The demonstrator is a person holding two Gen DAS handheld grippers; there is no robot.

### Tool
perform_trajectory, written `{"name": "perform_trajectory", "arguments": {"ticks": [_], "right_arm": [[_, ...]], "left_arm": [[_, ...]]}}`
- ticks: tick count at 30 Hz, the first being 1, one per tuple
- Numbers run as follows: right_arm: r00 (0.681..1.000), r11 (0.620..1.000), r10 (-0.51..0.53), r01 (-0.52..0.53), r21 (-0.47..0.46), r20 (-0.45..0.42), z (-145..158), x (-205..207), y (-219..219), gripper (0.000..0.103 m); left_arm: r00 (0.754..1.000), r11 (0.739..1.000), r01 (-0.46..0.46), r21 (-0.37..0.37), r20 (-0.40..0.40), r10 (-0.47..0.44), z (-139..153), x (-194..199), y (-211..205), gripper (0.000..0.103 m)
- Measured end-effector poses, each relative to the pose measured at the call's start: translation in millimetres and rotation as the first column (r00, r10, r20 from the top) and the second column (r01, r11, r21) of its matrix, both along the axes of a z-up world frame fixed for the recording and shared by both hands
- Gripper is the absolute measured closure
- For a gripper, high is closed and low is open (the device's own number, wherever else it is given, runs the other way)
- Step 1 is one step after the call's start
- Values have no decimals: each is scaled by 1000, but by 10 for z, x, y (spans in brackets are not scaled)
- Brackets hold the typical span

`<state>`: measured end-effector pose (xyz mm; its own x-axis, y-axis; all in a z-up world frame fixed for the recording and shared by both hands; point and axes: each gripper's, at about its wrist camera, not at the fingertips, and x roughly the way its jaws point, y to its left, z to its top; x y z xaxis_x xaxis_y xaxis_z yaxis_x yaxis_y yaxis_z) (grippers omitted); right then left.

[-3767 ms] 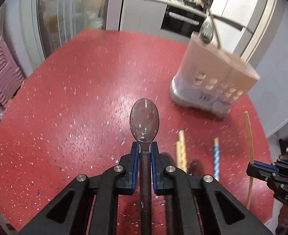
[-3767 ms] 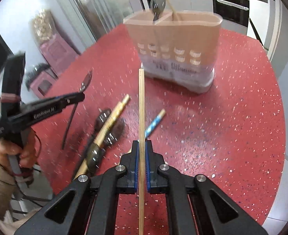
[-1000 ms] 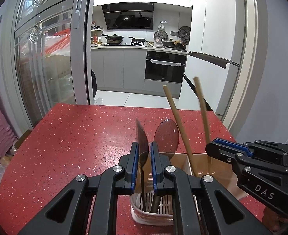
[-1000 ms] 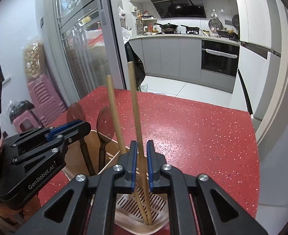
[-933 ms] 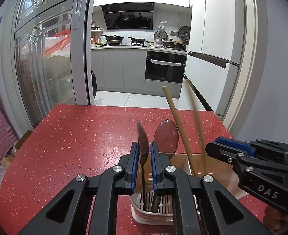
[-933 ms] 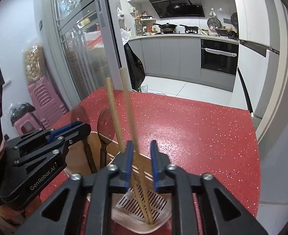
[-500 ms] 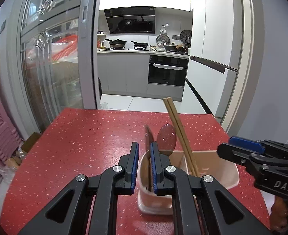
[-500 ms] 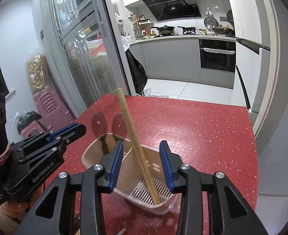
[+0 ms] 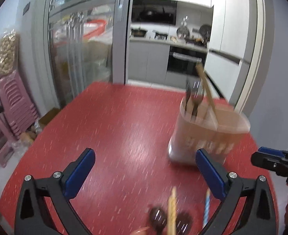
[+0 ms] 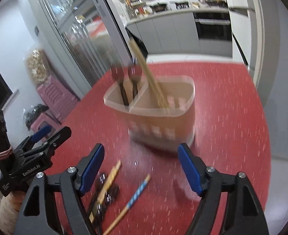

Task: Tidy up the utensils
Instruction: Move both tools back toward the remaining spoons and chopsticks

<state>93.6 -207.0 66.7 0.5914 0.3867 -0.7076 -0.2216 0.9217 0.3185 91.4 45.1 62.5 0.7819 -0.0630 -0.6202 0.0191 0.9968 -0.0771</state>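
On the red table point(image 10: 232, 117) the holder point(image 10: 163, 117) has two spoons and chopsticks, our left gripper point(image 9: 144, 170) and right gripper point(image 10: 141, 166) fingers opening wide, empty, over loose chopsticks point(image 10: 132, 197); blurred approach risks scattering them or bumping holder.

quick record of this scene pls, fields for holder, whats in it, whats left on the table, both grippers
table: red speckled top
holder: beige, two compartments, upright on the table
left compartment: two dark spoons, bowls up
right compartment: two wooden chopsticks, leaning
left on table: blue-patterned chopstick, gold-handled utensil, dark spoons under it, all near the grippers
left gripper: jaws opening, nothing between them
right gripper: jaws opening, nothing between them
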Motion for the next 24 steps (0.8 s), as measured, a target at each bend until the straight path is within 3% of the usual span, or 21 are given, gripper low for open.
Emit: {"name": "perform_trajectory", "arguments": {"ticks": [10,14,18,24], "right_arm": [[966,997,-33,13,-76,-256,-779,-349,247,23],[958,995,-23,-6,-101,-287,-903,-486,333,23],[954,992,51,-83,-97,-295,-929,-674,467,24],[939,957,193,-245,-158,-285,-937,-924,752,40]], "left_arm": [[970,1000,7,-12,-244,-10,-718,-401,175,0],[959,1000,15,11,-284,-11,-886,-527,184,0],[956,1000,10,28,-295,-1,-952,-611,244,0],[947,1000,-28,8,-318,29,-1044,-650,422,0]]}}
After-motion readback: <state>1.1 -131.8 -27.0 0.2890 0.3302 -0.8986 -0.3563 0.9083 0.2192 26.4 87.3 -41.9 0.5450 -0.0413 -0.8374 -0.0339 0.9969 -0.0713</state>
